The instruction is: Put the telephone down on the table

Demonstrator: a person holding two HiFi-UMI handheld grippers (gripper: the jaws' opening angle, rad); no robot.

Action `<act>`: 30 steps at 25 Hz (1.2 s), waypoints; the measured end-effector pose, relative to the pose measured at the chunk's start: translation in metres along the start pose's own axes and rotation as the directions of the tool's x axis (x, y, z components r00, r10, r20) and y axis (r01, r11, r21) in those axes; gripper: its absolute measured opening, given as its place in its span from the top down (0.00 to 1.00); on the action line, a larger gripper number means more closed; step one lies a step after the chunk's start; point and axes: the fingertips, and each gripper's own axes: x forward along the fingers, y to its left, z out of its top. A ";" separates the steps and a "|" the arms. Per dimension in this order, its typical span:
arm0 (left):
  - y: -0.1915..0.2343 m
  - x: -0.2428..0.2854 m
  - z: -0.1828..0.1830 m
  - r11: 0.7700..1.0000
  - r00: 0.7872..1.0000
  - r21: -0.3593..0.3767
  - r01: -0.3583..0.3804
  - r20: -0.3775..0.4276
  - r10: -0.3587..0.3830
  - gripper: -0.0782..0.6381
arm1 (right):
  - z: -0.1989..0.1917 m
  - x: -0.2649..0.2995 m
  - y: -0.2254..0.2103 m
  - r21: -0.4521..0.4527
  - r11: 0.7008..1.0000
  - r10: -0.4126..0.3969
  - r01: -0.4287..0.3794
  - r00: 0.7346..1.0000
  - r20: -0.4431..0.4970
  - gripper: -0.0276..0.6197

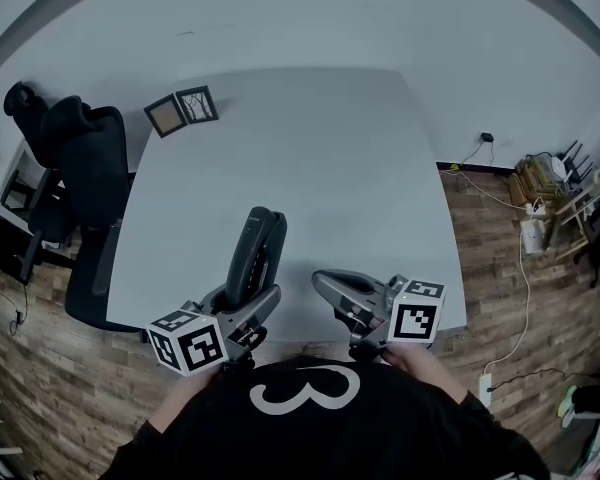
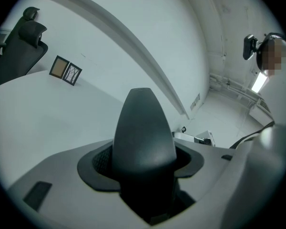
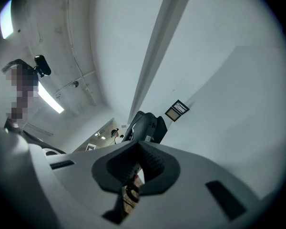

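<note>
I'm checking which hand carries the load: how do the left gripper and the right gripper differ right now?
The left gripper is shut on the black telephone, which juts out past its jaws; the right gripper holds nothing. The left gripper's jaws stand apart around the telephone; the right gripper's are together. Both hang over the table's near edge.

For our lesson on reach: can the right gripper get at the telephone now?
Probably yes: the right gripper is empty beside the telephone in the left gripper, with only bare table between.
</note>
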 end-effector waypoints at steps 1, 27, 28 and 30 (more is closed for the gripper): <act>0.003 0.003 -0.001 1.000 1.000 -0.004 -0.010 -0.001 0.010 0.49 | 0.000 -0.002 -0.003 0.005 1.000 -0.006 0.006 1.000 -0.001 0.94; 0.107 0.100 -0.056 0.957 0.957 0.168 -0.234 -0.132 0.257 0.49 | -0.009 -0.063 -0.064 0.114 0.979 -0.171 0.168 0.985 0.025 0.94; 0.111 0.104 -0.058 0.954 0.954 0.174 -0.244 -0.135 0.269 0.49 | -0.008 -0.064 -0.065 0.116 0.978 -0.176 0.172 0.984 0.023 0.94; 0.120 0.109 -0.061 0.946 0.946 0.183 -0.266 -0.139 0.293 0.49 | -0.007 -0.066 -0.066 0.117 0.977 -0.183 0.180 0.983 0.020 0.95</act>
